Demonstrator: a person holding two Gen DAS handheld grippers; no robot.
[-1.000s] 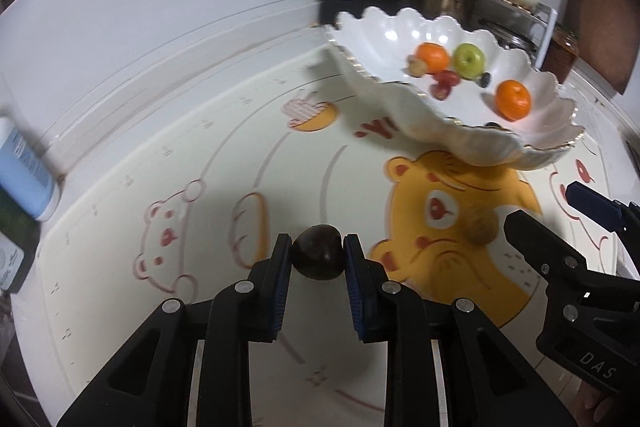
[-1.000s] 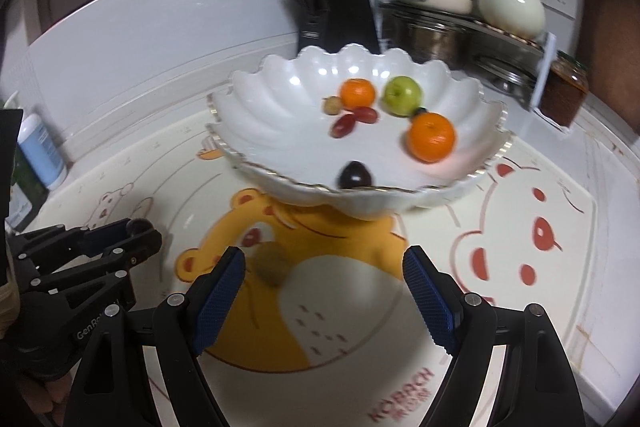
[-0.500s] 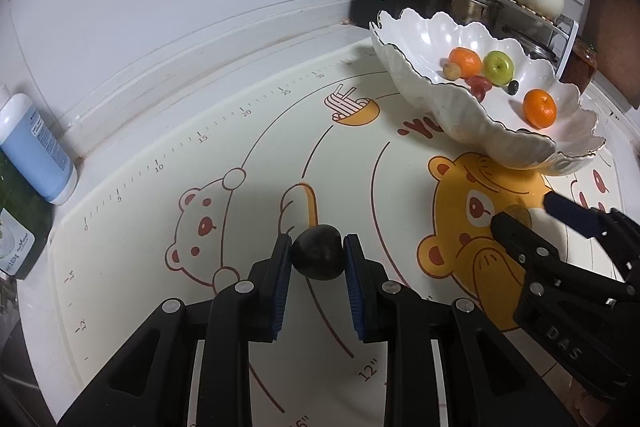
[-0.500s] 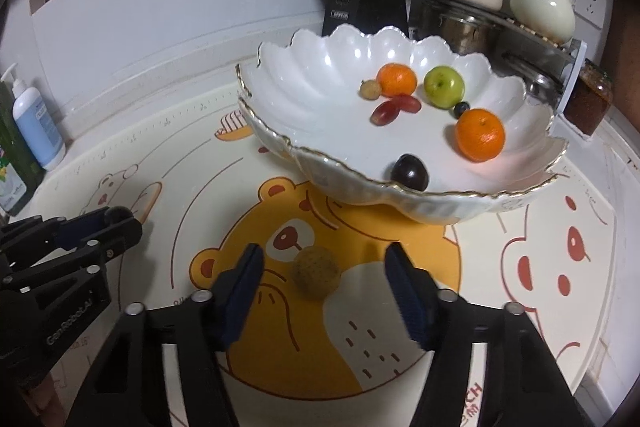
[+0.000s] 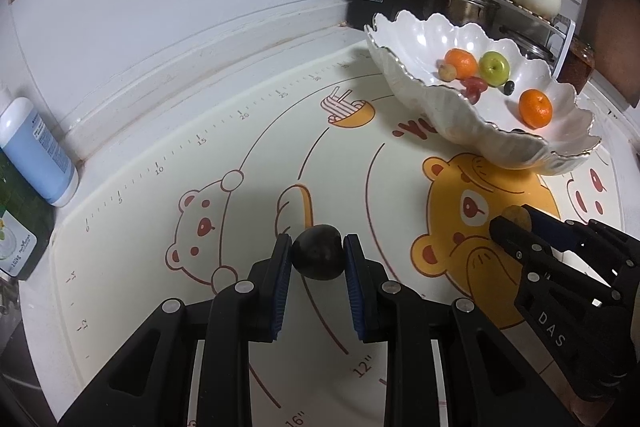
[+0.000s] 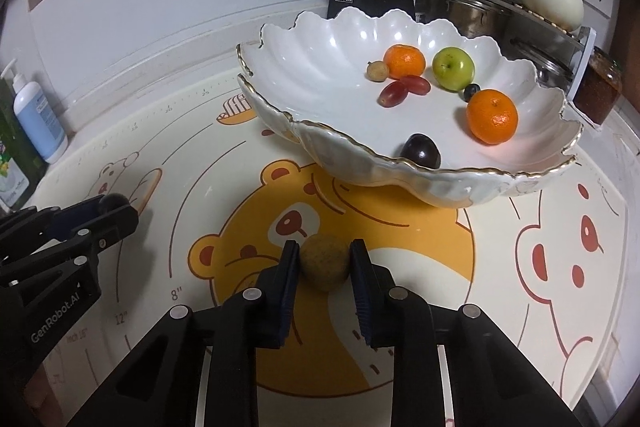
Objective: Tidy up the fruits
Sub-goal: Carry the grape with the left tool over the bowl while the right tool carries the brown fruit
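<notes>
Plum [image 5: 519, 131] mostly hidden by bowl rim [image 5: 500, 131]; bottle [image 5: 38, 151] top cut off.

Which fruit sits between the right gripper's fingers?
Start at the white scalloped bowl; on the bear-print mat before it is the right gripper. Its blue pads flank a small round tan fruit, dull and rough, unlike the glossy fruits in the bowl.

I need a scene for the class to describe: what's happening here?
A person is sorting fruit with two handheld grippers. The left gripper is shut on a dark plum; the right gripper has its fingers against a tan fruit on the mat. The bowl already holds oranges, an apple, grapes and another plum.
</notes>
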